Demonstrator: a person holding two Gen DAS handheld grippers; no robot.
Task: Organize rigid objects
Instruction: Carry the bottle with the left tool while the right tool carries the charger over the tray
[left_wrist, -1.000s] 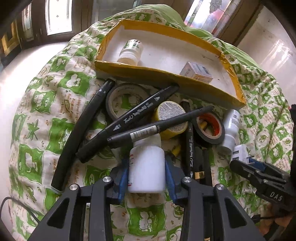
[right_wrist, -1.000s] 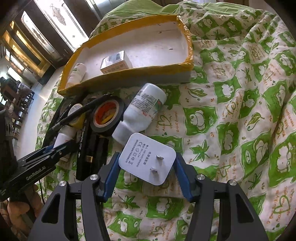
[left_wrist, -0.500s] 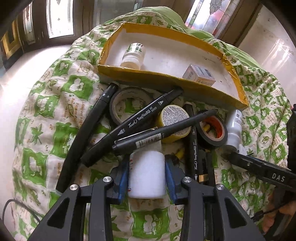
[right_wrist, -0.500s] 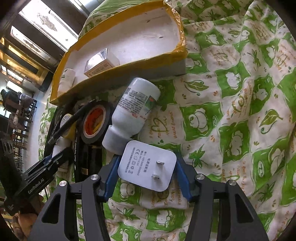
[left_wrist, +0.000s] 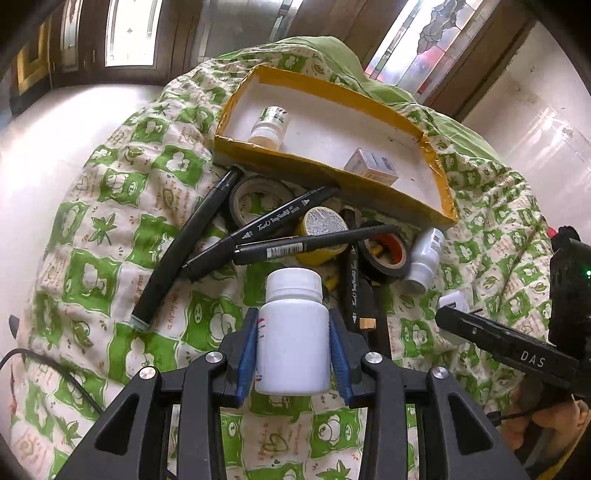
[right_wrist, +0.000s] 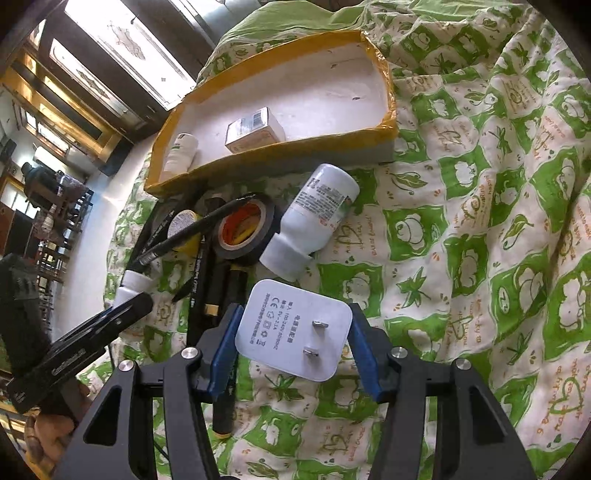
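My left gripper (left_wrist: 293, 345) is shut on a white pill bottle (left_wrist: 292, 332), held cap-forward above the green-patterned quilt. My right gripper (right_wrist: 293, 341) is shut on a white plug adapter (right_wrist: 293, 328), its two prongs facing the camera. A shallow box (left_wrist: 436, 168) with yellow-taped rims lies beyond, holding a small bottle (left_wrist: 269, 125) and a small carton (left_wrist: 371, 166). In front of the box lies a heap of black markers (left_wrist: 280, 223), tape rolls (left_wrist: 384, 253) and a second white bottle (left_wrist: 424, 260). That bottle (right_wrist: 314, 218) and the box (right_wrist: 388, 88) also show in the right wrist view.
The quilt (right_wrist: 480, 229) is rumpled and slopes away on all sides. A black cable (left_wrist: 48, 373) runs at the lower left. The right gripper's body (left_wrist: 517, 350) crosses the left wrist view's right edge, with a hand (left_wrist: 546, 424) under it. Pale floor (left_wrist: 55, 147) lies left.
My left gripper has lifted the pill bottle out from under the markers and up off the quilt. The right gripper with the adapter has risen slightly.
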